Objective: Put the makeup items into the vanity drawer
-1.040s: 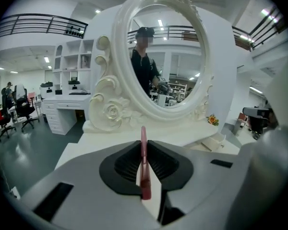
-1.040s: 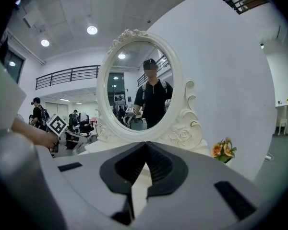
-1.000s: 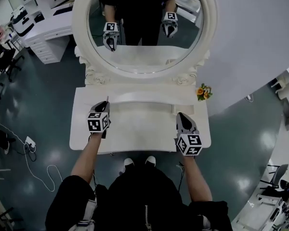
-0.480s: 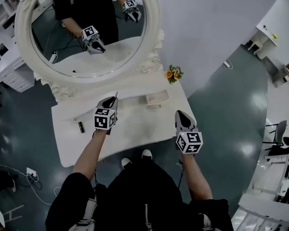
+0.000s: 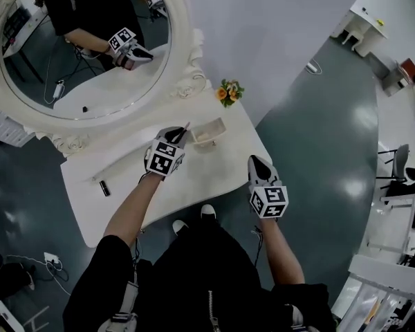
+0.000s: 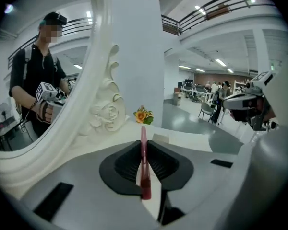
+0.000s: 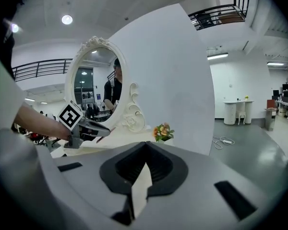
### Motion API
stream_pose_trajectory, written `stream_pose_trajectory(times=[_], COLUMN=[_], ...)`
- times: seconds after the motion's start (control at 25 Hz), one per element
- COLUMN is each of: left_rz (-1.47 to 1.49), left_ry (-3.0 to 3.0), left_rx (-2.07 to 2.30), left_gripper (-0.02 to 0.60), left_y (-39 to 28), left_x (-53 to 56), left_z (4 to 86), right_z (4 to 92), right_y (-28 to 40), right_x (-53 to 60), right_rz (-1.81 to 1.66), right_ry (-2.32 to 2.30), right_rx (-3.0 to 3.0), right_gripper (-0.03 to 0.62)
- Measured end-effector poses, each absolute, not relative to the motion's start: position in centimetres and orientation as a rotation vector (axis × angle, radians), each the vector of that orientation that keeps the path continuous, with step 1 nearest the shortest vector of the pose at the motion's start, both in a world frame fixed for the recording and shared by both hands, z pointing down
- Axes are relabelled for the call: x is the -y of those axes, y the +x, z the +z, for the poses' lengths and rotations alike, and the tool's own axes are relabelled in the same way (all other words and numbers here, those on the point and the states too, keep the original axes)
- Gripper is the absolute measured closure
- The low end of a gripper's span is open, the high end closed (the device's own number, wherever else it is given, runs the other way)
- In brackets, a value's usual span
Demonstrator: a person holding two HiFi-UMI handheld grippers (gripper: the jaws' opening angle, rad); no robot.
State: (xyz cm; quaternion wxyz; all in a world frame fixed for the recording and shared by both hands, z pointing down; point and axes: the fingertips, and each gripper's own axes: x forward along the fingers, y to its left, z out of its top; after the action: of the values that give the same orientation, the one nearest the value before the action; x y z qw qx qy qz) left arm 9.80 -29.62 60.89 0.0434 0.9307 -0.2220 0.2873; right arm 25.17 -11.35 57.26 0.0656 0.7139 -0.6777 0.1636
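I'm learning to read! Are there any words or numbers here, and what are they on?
None readable.
Left gripper and right gripper: only black-and-white square markers, no letters.
Pink stick in the left gripper: no print visible.
Dark tube on the vanity top: too small to read.

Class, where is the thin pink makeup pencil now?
Clamped in the left gripper, head view centre-left, the thin pink makeup pencil has its tip close to the small open white drawer.
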Motion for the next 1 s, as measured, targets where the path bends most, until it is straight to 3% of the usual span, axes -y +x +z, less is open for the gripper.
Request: stream_pose_trajectory(times=[0.64,1.0], left_rz=[1.211,1.322], left_ry=[2.801,2.71], left_rx=[0.433,0.465], left_gripper=[0.526,0.525], left_y=[21.4,23.3], left_x=[28.9,29.6], left_z=[68.0,71.2], right_z=[59.1,60.2], right_y=[29.1,32.0], right_x=[12.8,13.6], right_rz=[0.517,0.544], right_ry=[2.076,2.074], right_rx=[2.026,2.019], right_gripper=[0.588,0.588])
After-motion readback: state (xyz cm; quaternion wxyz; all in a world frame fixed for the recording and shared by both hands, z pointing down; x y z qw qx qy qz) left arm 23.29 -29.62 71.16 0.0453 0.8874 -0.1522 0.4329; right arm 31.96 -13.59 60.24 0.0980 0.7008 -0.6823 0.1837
